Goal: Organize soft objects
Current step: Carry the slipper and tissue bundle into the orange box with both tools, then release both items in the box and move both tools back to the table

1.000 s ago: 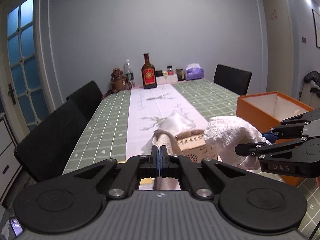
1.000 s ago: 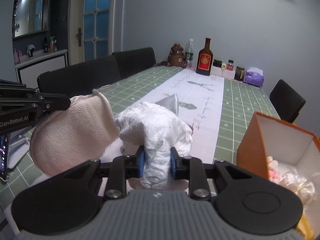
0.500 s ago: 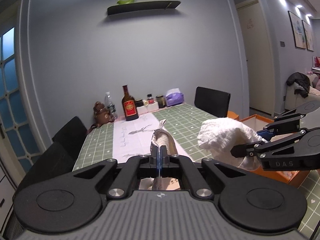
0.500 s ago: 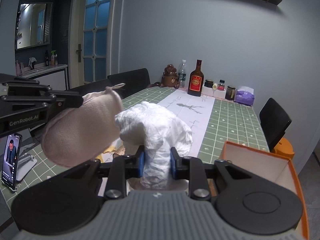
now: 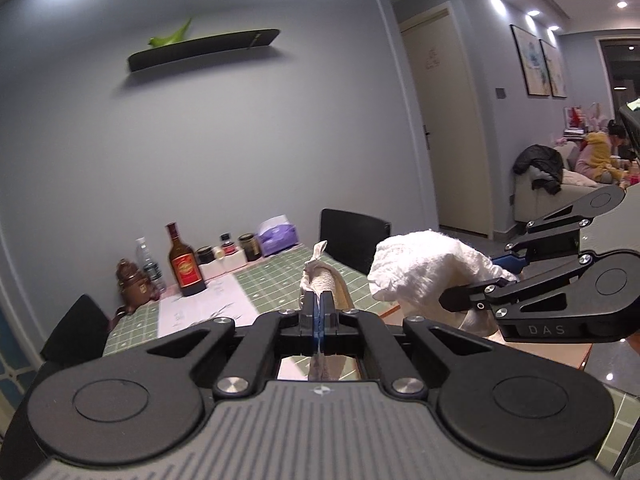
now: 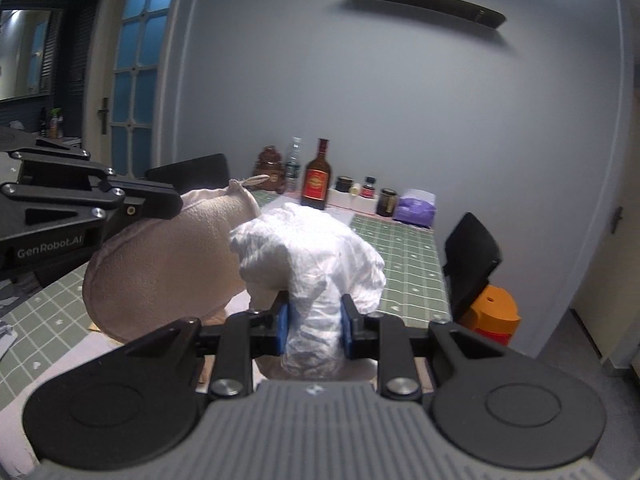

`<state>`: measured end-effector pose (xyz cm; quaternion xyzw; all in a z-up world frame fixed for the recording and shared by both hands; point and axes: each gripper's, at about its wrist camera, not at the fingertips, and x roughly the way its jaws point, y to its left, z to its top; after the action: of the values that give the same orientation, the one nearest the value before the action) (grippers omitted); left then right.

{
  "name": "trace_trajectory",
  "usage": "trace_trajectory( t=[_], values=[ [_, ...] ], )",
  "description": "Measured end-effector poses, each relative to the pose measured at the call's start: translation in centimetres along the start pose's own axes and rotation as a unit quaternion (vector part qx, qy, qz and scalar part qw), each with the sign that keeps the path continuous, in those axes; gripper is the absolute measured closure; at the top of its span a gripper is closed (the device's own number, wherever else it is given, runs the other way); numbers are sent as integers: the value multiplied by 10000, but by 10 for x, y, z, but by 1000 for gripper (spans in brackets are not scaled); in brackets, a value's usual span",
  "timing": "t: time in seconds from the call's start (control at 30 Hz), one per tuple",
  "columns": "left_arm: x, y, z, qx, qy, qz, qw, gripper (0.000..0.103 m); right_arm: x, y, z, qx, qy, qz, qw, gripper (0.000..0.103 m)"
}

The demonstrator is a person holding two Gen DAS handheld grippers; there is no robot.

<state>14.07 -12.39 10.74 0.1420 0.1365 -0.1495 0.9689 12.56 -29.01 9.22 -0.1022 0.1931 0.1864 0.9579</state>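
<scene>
My left gripper is shut on a beige soft pouch, seen edge-on and held well above the table. The pouch shows broadside in the right wrist view, hanging from the left gripper. My right gripper is shut on a crumpled white cloth, also lifted. In the left wrist view the white cloth hangs from the right gripper, just right of the pouch. The two soft items are side by side, close together.
A green checked table with a white runner lies below. At its far end stand a brown bottle, jars and a purple tissue pack. Black chairs flank it. An orange stool stands at right.
Both grippers have risen and tilted upward with their loads. The orange box has dropped out of both views. The pouch and the cloth stay gripped.
</scene>
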Motion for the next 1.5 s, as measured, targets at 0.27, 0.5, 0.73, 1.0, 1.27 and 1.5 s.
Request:
trace_trajectory(
  t=[0.27, 0.5, 0.73, 1.0, 1.27, 1.5],
  values=[
    [64, -31, 21, -104, 181, -607, 9979, 103, 33, -68, -7, 419, 709, -229, 9963, 79],
    [125, -55, 13, -275, 601, -1055, 9922, 103, 90, -105, -30, 445, 1526, -375, 9866, 79],
    [179, -69, -13, -360, 1241, -1229, 9840, 103, 144, -118, -51, 269, 2095, -300, 9770, 79],
    [212, -66, -41, -562, 1816, -1488, 9704, 103, 201, -119, -76, -9, 2641, -204, 9643, 78],
    [237, -70, -59, -604, 2370, -1483, 9582, 103, 220, -121, -85, -197, 2957, -194, 9549, 73],
    [238, -58, -61, -994, 2389, -1604, 9525, 100, 215, -119, -85, -305, 2929, -206, 9554, 62]
  ],
)
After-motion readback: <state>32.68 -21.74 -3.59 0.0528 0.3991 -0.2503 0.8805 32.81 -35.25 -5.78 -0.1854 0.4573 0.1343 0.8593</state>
